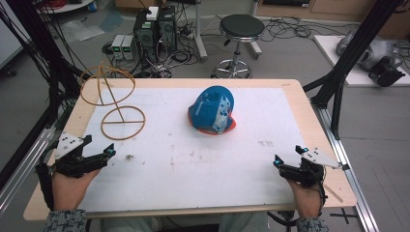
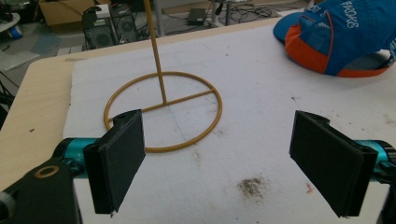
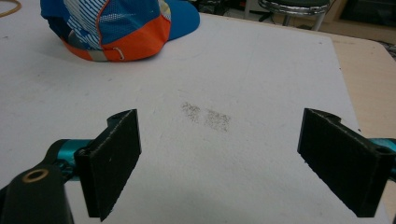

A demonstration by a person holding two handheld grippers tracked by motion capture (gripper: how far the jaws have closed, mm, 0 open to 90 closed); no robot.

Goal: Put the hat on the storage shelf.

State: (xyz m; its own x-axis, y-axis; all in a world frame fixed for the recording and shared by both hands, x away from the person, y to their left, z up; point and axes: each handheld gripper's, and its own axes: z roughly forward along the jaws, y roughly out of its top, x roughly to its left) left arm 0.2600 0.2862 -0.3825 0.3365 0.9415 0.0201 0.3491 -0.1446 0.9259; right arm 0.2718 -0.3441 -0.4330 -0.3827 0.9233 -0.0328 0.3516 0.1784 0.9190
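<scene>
A blue and orange cap (image 1: 212, 110) lies at the middle back of the white mat (image 1: 193, 159); it appears at the top right as the cap (image 2: 341, 37) in the left gripper view and at the top left as the cap (image 3: 116, 28) in the right gripper view. A yellow wire stand (image 1: 116, 99) with a ring base stands at the back left, its base (image 2: 163, 109) just ahead of my left gripper (image 2: 224, 165). My left gripper (image 1: 99, 152) rests open at the front left. My right gripper (image 1: 289, 155) rests open at the front right, empty (image 3: 219, 163).
The mat covers a wooden table (image 1: 309, 125) and carries small dirt smudges (image 3: 208, 116). Behind the table stand a black stool (image 1: 239, 34), computer boxes (image 1: 154, 29) and cables on the floor. Black frame posts (image 1: 348, 53) flank the table.
</scene>
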